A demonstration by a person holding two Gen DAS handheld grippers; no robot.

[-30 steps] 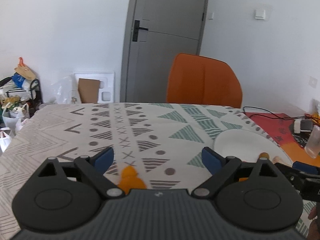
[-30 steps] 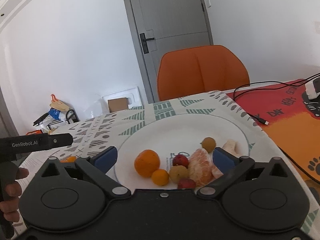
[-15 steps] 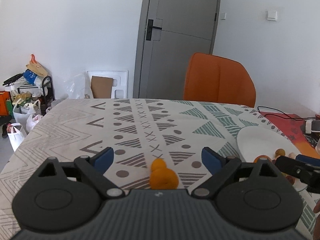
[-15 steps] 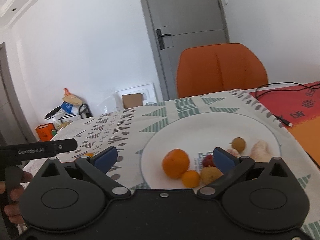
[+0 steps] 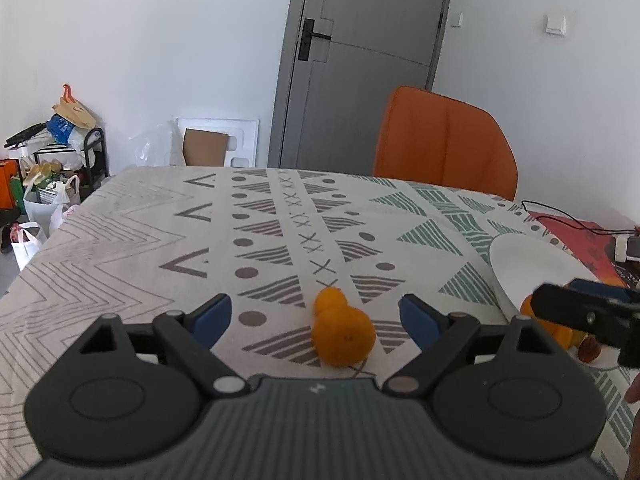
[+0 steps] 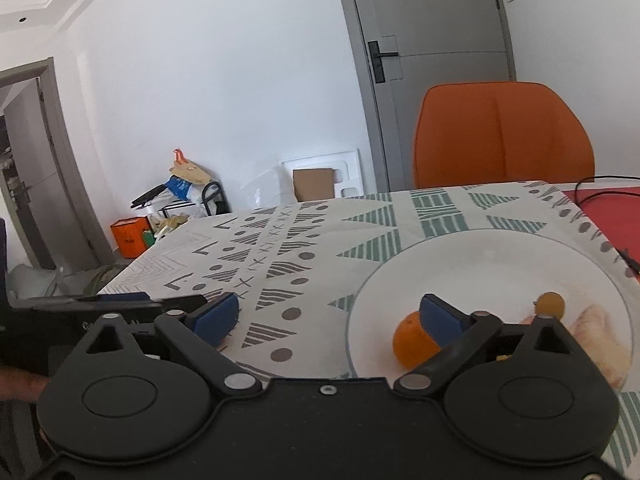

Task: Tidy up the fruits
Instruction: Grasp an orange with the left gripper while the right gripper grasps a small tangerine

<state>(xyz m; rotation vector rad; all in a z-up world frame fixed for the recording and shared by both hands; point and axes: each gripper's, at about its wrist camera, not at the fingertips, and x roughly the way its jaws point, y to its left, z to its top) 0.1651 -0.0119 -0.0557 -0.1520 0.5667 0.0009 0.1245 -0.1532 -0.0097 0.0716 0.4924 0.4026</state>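
Two oranges [image 5: 343, 334] lie on the desk [image 5: 140, 248] between the left gripper [image 5: 316, 314] fingers (apart, closer than before); right gripper [image 6: 329, 316] fingers, just narrowing, stand apart, shifted left off the plate [image 6: 500, 264].

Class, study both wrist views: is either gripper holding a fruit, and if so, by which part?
Nothing is held. The left gripper stands open around two oranges lying on the tablecloth, pads clear. The right gripper is open and empty.

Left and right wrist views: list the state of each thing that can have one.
Left gripper: open, jaws just been closing slightly, astride the two oranges.
Right gripper: open, jaws just been closing, nothing gripped.
Two oranges on the patterned tablecloth: touching, loose, off the plate.
White round plate: holds fruit.
Grey door: shut.
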